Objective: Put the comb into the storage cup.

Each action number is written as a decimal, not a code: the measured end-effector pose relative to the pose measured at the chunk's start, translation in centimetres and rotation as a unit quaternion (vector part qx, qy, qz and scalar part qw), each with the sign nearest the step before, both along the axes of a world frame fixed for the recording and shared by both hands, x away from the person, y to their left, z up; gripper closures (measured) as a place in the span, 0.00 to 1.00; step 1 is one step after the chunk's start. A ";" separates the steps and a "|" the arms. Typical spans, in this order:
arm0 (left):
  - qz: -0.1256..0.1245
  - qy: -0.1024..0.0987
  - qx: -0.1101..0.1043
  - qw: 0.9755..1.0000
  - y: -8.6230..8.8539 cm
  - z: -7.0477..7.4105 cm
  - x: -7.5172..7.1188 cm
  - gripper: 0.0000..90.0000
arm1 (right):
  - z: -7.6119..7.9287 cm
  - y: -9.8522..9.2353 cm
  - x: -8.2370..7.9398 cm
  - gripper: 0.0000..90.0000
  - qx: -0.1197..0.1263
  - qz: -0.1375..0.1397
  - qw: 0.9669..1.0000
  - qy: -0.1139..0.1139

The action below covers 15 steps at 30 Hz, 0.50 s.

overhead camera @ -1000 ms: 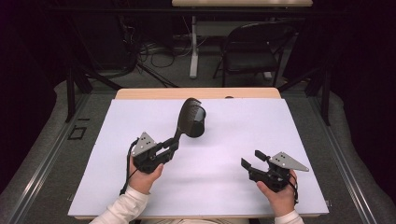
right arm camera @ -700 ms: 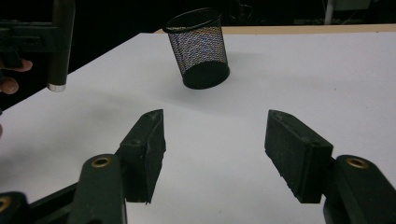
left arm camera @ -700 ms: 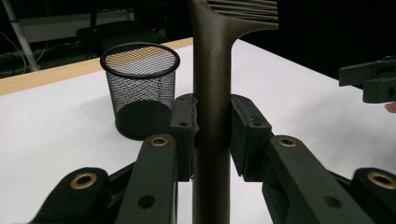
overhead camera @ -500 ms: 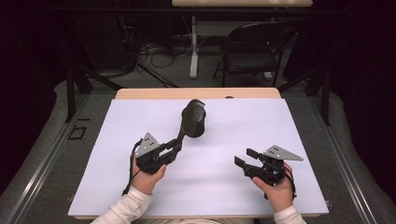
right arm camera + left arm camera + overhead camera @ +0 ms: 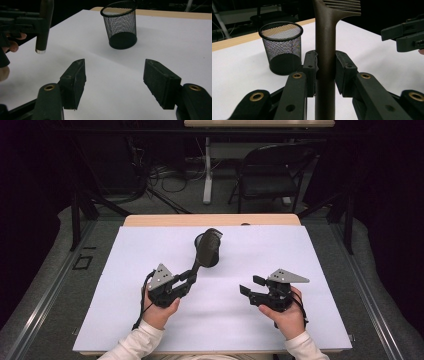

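Note:
My left gripper (image 5: 186,279) (image 5: 325,72) is shut on the handle of a dark brown slotted spatula (image 5: 325,50). The spatula (image 5: 205,247) slants up and away, its head in front of a black mesh cup (image 5: 218,259) (image 5: 280,47) that stands upright near the table's middle. My right gripper (image 5: 251,285) (image 5: 115,80) hovers at the right, open, with only white table between its pads, and it points toward the mesh cup (image 5: 121,25). The spatula's handle end (image 5: 45,25) hangs at the upper left of the right gripper view.
A white sheet (image 5: 300,270) covers the table, with a wooden edge (image 5: 210,220) at the far side. A black chair (image 5: 265,175) and table legs stand beyond it. The right gripper (image 5: 407,35) is visible at the right edge of the left gripper view.
My right gripper has moved left toward the table's middle and risen a little, jaws unchanged. The left gripper holds the spatula in nearly the same place.

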<state>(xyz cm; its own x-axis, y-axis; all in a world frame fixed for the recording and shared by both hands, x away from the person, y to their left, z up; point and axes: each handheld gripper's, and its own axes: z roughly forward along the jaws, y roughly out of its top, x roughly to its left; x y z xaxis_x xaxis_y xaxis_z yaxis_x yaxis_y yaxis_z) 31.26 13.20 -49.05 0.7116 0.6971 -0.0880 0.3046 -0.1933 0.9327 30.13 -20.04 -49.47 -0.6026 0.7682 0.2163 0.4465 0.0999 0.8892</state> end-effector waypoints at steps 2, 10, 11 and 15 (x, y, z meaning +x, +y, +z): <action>0.000 0.001 0.000 1.000 0.0 0.0 0.0 0.81 | 0.3 0.3 0.3 0.40 0.006 0.003 1.000 0.001; 0.000 0.000 -0.002 1.000 0.0 -0.1 0.0 0.81 | 1.4 1.3 1.3 0.45 0.005 0.003 1.000 0.017; 0.000 -0.002 -0.001 1.000 0.0 -0.1 0.1 0.81 | 1.5 1.4 1.4 0.46 0.005 0.001 1.000 0.018; 0.002 -0.003 -0.001 1.000 0.0 -0.1 0.1 0.81 | 1.7 1.8 1.9 0.46 0.008 0.004 1.000 0.029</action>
<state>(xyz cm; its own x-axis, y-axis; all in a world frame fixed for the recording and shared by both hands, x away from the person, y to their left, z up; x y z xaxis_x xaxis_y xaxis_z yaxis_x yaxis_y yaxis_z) 31.32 13.25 -49.18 0.7087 0.7003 -0.0855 0.3009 -0.1904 0.9345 32.07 -18.29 -47.73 -0.5956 0.7593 0.2621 0.4957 0.0906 0.8638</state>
